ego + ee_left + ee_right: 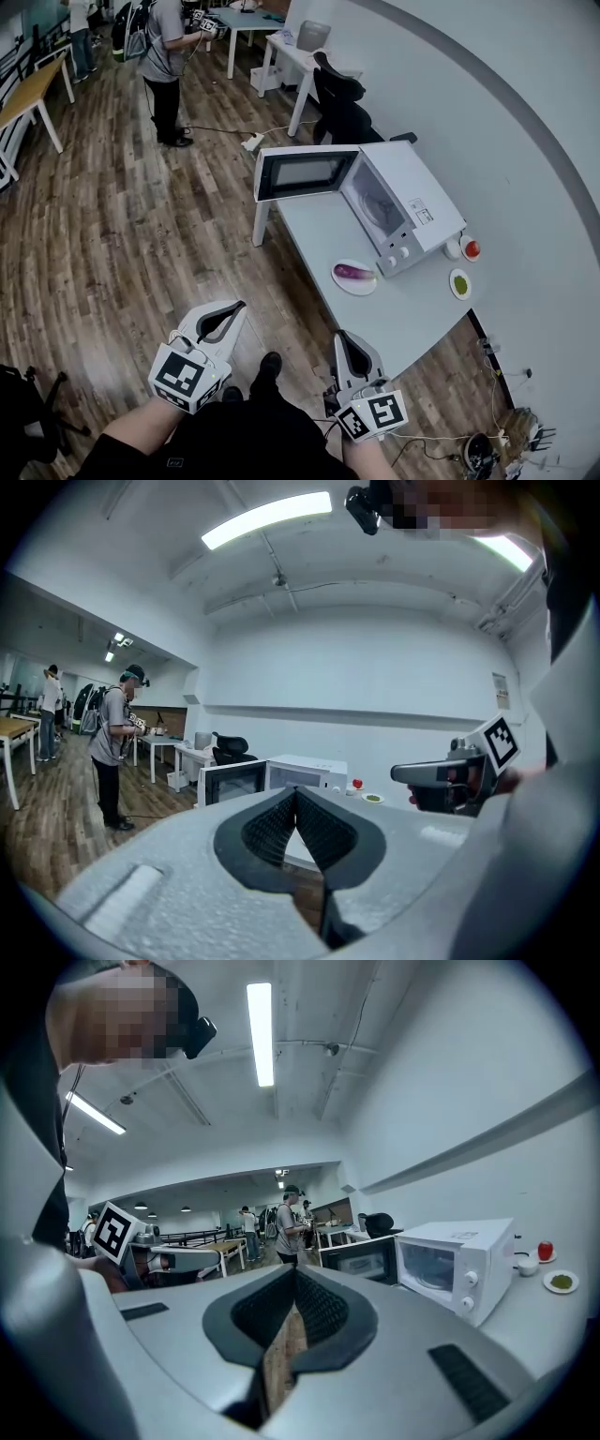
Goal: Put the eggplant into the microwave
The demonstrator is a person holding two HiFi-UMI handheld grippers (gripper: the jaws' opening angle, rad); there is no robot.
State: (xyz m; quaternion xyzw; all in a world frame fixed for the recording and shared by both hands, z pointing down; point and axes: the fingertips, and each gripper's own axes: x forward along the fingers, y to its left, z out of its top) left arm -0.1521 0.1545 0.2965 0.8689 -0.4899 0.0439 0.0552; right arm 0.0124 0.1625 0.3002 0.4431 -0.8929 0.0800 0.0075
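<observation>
A purple eggplant point(353, 272) lies on a small white plate point(356, 284) on the white table point(394, 314), just in front of the white microwave point(403, 197). The microwave door point(305, 172) stands swung wide open to the left. Both grippers hover over the floor, short of the table's near edge. My left gripper point(240, 306) is shut with nothing in it, its jaws meeting at the tips point(296, 794). My right gripper point(340, 336) is likewise shut and holds nothing point(294, 1274). The microwave point(457, 1260) shows at the right of the right gripper view.
To the right of the microwave sit a white cup point(453, 248), a red fruit point(472, 248) and a saucer of green stuff point(460, 283). A black chair point(339, 105) stands behind the table. A person point(164, 56) stands far back on the wooden floor. Cables point(497, 412) lie at lower right.
</observation>
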